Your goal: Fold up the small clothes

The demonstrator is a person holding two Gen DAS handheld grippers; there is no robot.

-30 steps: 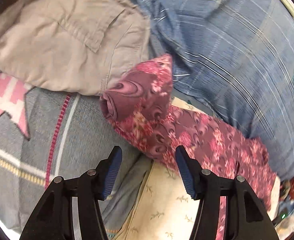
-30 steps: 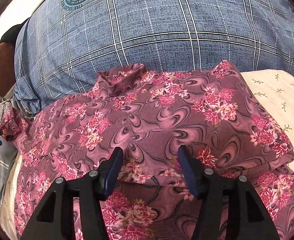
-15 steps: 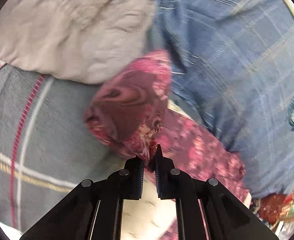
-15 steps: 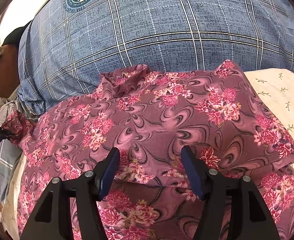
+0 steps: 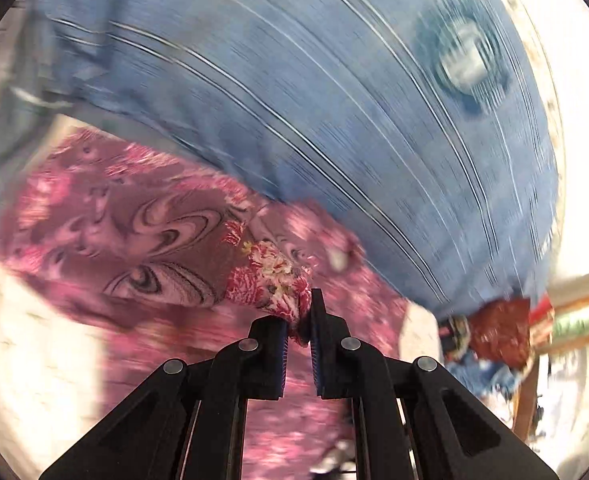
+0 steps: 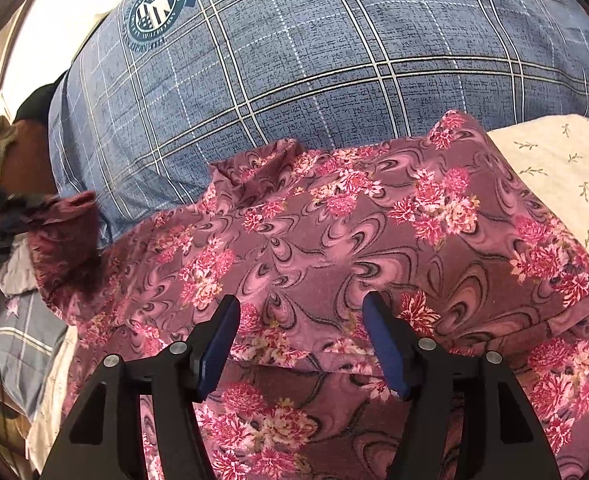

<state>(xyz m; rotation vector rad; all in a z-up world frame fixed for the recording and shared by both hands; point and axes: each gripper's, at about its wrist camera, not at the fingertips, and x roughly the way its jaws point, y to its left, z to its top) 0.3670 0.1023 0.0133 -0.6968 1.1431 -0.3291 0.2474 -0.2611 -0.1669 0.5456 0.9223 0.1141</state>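
A maroon floral garment (image 6: 334,248) lies spread on a cream sheet, partly folded over itself. My left gripper (image 5: 298,320) is shut on one end of the floral garment (image 5: 142,248), which bunches between its pads and hangs lifted off the bed; the left wrist view is blurred by motion. In the right wrist view that lifted end (image 6: 62,232) shows at the far left with the left gripper's dark body beside it. My right gripper (image 6: 300,320) stands open above the garment's middle, over a folded edge, its blue pads apart from the cloth.
A large blue plaid pillow (image 6: 294,60) with a round emblem (image 6: 156,10) lies just behind the garment. The cream sheet (image 6: 554,160) shows at right. Grey checked cloth (image 6: 18,332) lies at left. Red and green items (image 5: 506,332) sit past the pillow's end.
My left gripper shut on the garment's end and swung it quickly across, over the spread part. The beige cloth left its view. My right gripper opened slightly and stayed in place.
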